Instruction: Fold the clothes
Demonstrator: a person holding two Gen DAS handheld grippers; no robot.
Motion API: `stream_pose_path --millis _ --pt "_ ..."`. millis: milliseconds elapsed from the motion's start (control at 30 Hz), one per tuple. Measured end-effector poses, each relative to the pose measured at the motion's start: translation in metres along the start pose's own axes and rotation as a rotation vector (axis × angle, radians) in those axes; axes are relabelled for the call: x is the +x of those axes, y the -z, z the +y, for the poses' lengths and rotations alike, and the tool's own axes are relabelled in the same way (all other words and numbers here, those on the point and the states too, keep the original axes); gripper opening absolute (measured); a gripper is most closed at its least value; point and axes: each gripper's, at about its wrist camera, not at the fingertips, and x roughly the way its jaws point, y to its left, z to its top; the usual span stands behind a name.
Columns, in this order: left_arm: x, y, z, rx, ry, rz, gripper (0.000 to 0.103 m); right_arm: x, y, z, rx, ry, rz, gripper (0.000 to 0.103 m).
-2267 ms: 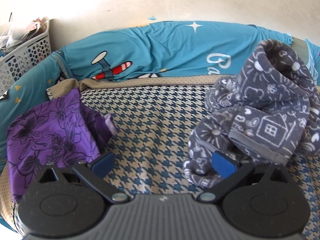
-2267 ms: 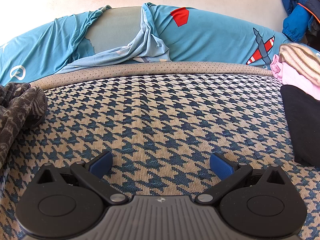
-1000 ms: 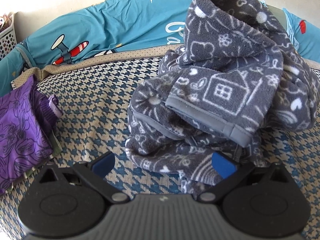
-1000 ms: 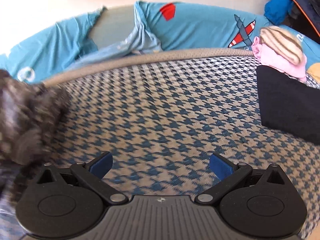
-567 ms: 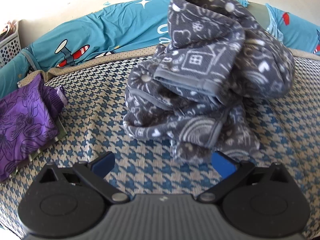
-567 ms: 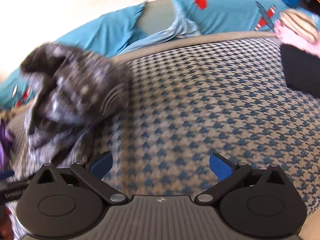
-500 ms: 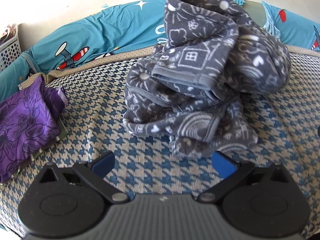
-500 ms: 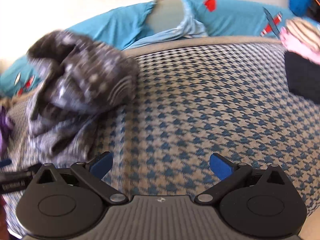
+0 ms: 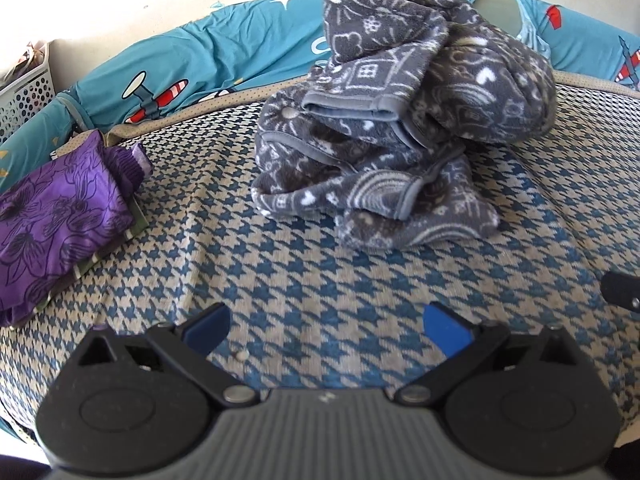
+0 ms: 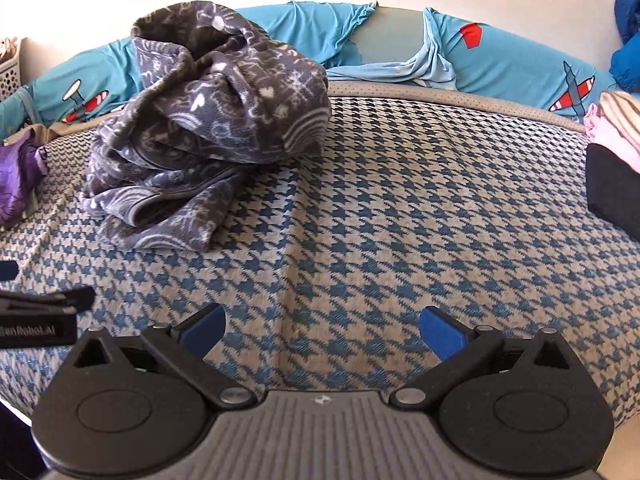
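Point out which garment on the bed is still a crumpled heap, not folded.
The grey patterned fleece in the middle; the purple floral garment lies folded flat, and the black one looks squared off.

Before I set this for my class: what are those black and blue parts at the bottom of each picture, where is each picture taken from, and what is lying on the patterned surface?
Each picture comes from a camera fixed on a hand-held gripper, looking forward along its two fingers. A person holds one in each hand; there is no robot arm. The black levers with blue pads are the fingers.

In the left view, the left gripper is open and holds nothing. In the right view, the right gripper is also open and empty; the black part at its left edge looks like the other gripper.

On the houndstooth cover lies a crumpled grey fleece, unfolded, which neither gripper touches. To the left sits a folded purple garment. At the right edge of the right view is a stack: something black under pink and striped pieces. Behind runs a blue sheet with planes.
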Motion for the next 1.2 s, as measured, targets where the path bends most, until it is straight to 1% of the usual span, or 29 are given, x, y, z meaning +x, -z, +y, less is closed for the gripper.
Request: stream_pose_path --millis 200,367,433,567,733,867,1033,1200 --pt "-0.009 0.015 -0.011 0.028 0.012 0.012 0.103 -0.008 0.007 0.003 0.008 -0.044 0.011 0.103" --pt "-0.013 0.027 -0.007 -0.038 0.081 0.045 0.103 -0.016 0.014 0.006 -0.001 -0.075 0.017 0.103" --pt "-0.014 0.030 -0.007 -0.049 0.078 0.055 0.103 -0.019 0.017 0.007 -0.007 -0.086 0.017 0.103" --pt "-0.017 0.034 -0.009 -0.040 0.079 0.061 0.103 -0.023 0.020 0.008 -0.016 -0.096 0.025 0.103" --pt "-0.021 0.038 -0.011 -0.047 0.075 0.033 0.103 -0.026 0.021 0.008 0.004 -0.118 0.037 0.103" --pt "-0.021 0.037 -0.008 -0.073 0.068 0.028 0.103 -0.024 0.020 0.009 0.009 -0.115 0.057 0.103" --pt "-0.020 0.035 -0.011 -0.053 0.036 0.026 0.103 -0.020 0.022 0.013 -0.020 -0.112 0.095 0.103" --pt "-0.025 0.034 -0.010 -0.054 0.048 0.011 0.103 -0.019 0.022 0.017 -0.052 -0.092 0.113 0.103"
